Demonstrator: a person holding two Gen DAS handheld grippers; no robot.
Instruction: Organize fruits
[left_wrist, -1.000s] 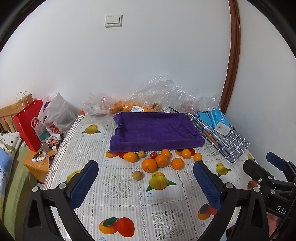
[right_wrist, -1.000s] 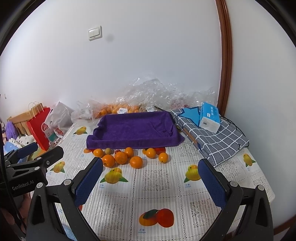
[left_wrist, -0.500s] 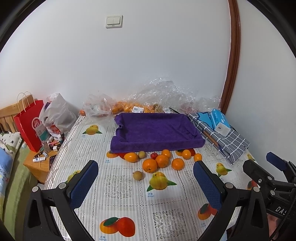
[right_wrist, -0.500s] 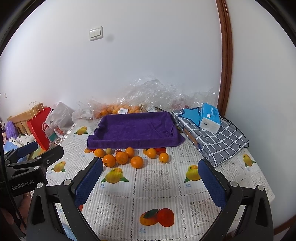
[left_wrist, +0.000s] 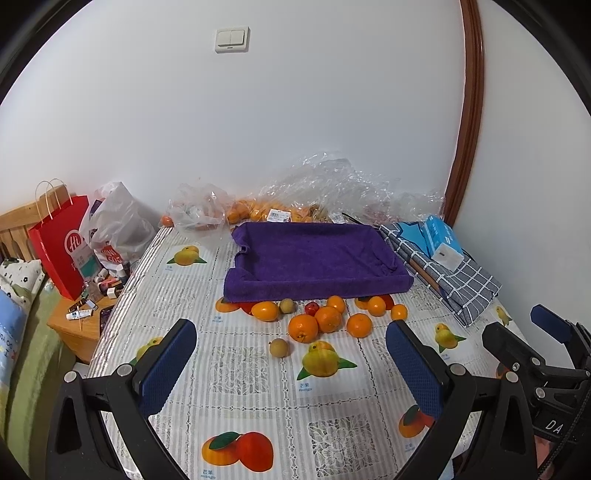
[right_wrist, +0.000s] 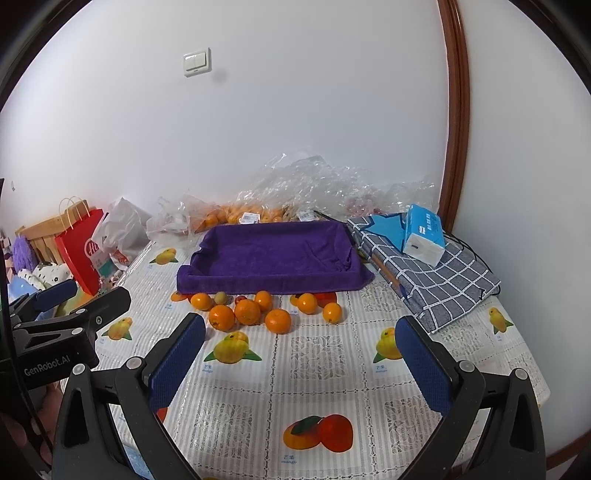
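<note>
Several oranges (left_wrist: 303, 326) (right_wrist: 247, 311) lie loose on the fruit-print tablecloth in front of a purple towel-lined tray (left_wrist: 314, 258) (right_wrist: 273, 254). Two small brownish fruits (left_wrist: 279, 348) and a small red fruit (left_wrist: 312, 307) lie among them. My left gripper (left_wrist: 291, 365) is open and empty, held above the table's near side, short of the fruit. My right gripper (right_wrist: 301, 354) is open and empty, also short of the fruit. Each gripper shows at the edge of the other's view.
Clear plastic bags with more oranges (left_wrist: 266, 214) lie against the back wall. A folded checked cloth (right_wrist: 436, 280) with a blue tissue pack (right_wrist: 423, 234) lies right of the tray. A red paper bag (left_wrist: 61, 243) and a white plastic bag stand left of the table.
Both grippers have drifted very slightly; the scene sits a little lower in the views. Nothing was taken hold of or let go.
</note>
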